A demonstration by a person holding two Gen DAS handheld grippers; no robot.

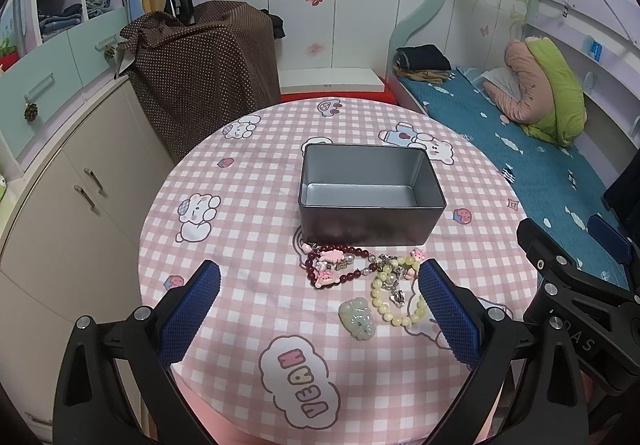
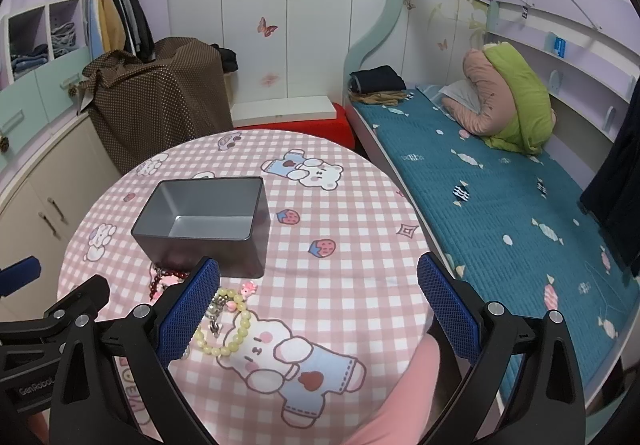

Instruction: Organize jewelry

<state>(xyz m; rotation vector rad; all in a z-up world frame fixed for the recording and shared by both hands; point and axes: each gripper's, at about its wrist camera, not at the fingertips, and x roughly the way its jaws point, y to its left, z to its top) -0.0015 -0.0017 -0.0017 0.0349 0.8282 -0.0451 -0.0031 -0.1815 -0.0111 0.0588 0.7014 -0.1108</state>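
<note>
Left wrist view: left gripper (image 1: 320, 301) spread wide above the near part of the round table (image 1: 240, 245), holding nothing, blue pads (image 1: 192, 317) well apart. Between them, on the pink checked cloth, three pieces of jewelry. Red bracelet (image 1: 334, 269) with pink charms just near of the tin (image 1: 370, 193), almost touching its front wall. Yellow bracelet (image 1: 394, 299) to the right of the red one, meeting it at a cluster of metal charms, its right side partly behind the right finger. Jade pendant (image 1: 358, 315) nearest, just left of the yellow beads. Tin open, rectangular, grey inside, nothing in it, at the middle of the table. Right gripper (image 1: 576, 285) at the right edge of the view, over the table's rim; its opening hard to judge from here. Bed (image 1: 520, 149) with teal cover far right, brown dotted cover (image 1: 208, 69) far left, cupboard (image 1: 72, 185) on the left.

Right wrist view: right gripper (image 2: 318, 301) also wide apart and holding nothing, hovering over the table's near right part. Yellow bracelet (image 2: 236, 329) just right of its left finger, on a bear print. Red bracelet (image 2: 166, 279) mostly hidden behind that finger, close to the tin's near corner. Tin (image 2: 204, 221) far left of centre. Pendant out of sight. Left gripper (image 2: 52, 309) at the left edge.
</note>
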